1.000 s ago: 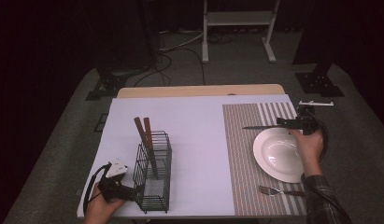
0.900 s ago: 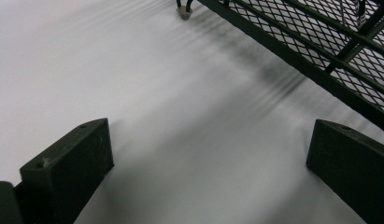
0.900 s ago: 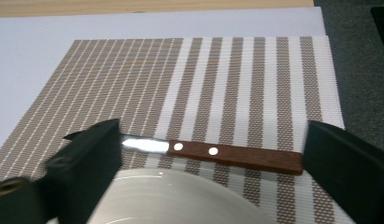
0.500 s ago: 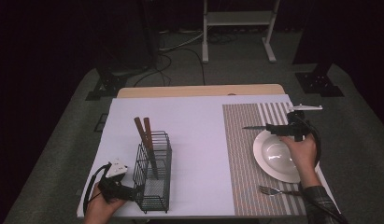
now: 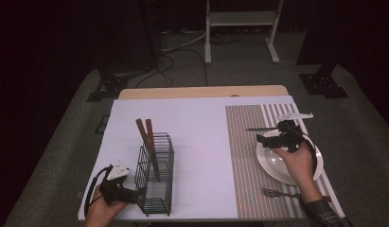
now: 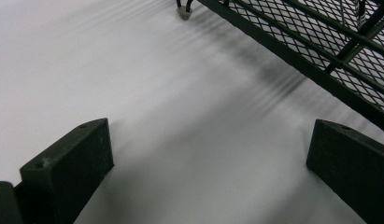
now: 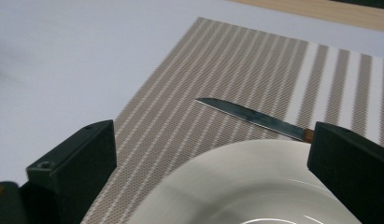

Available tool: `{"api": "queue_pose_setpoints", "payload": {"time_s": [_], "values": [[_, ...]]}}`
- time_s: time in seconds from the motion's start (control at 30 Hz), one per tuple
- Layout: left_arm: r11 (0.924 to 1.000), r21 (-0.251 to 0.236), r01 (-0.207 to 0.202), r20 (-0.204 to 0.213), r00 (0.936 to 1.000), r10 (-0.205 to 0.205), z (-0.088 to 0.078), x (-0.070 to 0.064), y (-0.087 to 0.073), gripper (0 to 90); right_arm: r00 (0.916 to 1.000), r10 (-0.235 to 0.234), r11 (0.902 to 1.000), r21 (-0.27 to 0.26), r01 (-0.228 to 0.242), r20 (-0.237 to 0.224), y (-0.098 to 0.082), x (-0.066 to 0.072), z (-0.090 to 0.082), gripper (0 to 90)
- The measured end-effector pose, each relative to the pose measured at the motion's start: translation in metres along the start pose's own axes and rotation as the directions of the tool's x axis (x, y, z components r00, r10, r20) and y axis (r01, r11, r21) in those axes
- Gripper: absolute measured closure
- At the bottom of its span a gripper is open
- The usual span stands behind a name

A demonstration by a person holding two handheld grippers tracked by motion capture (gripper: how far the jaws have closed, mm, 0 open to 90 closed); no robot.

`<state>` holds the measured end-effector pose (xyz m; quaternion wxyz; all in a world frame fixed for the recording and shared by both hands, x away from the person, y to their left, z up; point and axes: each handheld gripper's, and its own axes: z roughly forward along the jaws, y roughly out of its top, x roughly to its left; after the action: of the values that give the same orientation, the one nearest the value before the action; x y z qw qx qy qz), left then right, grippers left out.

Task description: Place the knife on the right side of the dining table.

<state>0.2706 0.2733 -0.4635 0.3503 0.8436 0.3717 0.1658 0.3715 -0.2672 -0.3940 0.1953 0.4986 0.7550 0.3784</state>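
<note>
The right gripper (image 5: 264, 138) hovers level over the plate (image 5: 272, 165), jaws wide and empty, having just been opening, the knife (image 7: 252, 117) beyond. The left gripper (image 5: 135, 195) lies low beside the rack (image 5: 156, 189), jaws spread, holding nothing.

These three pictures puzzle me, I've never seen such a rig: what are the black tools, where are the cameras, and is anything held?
A person holds a hand-worked two-jaw gripper in each hand. The high view looks down on the table; the other two cameras ride on the grippers. The left gripper rests open beside a wire basket holding two wooden-handled utensils. The right gripper, open and empty, hovers over a white plate on a striped placemat. A knife lies beyond the plate, a fork nearer the person.
</note>
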Motion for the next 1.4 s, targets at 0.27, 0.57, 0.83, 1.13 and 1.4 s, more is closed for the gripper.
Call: {"api": "queue_pose_setpoints", "payload": {"time_s": [0.27,0.57,0.83,1.13,1.4], "values": [[1.0000,0.000,-0.001,0.000,1.0000,0.001,0.000,0.000,0.000,0.0,0.9940,-0.068,0.9977,-0.005,0.068,-0.085,-0.002,0.036,0.002,0.5],[1.0000,0.000,0.000,0.000,1.0000,0.000,0.000,0.000,0.000,0.0,0.9748,-0.136,0.9902,0.005,0.139,-0.177,-0.011,0.078,0.009,0.5],[1.0000,0.000,-0.001,0.000,1.0000,0.001,0.000,0.000,0.000,0.0,0.9474,-0.192,0.9779,0.032,0.207,-0.256,-0.019,0.113,0.020,0.5],[1.0000,0.000,-0.001,0.000,1.0000,0.001,0.000,0.000,0.000,0.0,0.9089,-0.256,0.9559,0.053,0.289,-0.329,-0.029,0.149,0.030,0.5],[1.0000,0.000,-0.004,0.000,1.0000,0.004,0.000,0.000,0.000,0.0,0.8754,-0.292,0.9378,0.064,0.341,-0.385,-0.039,0.175,0.037,0.5]]}}
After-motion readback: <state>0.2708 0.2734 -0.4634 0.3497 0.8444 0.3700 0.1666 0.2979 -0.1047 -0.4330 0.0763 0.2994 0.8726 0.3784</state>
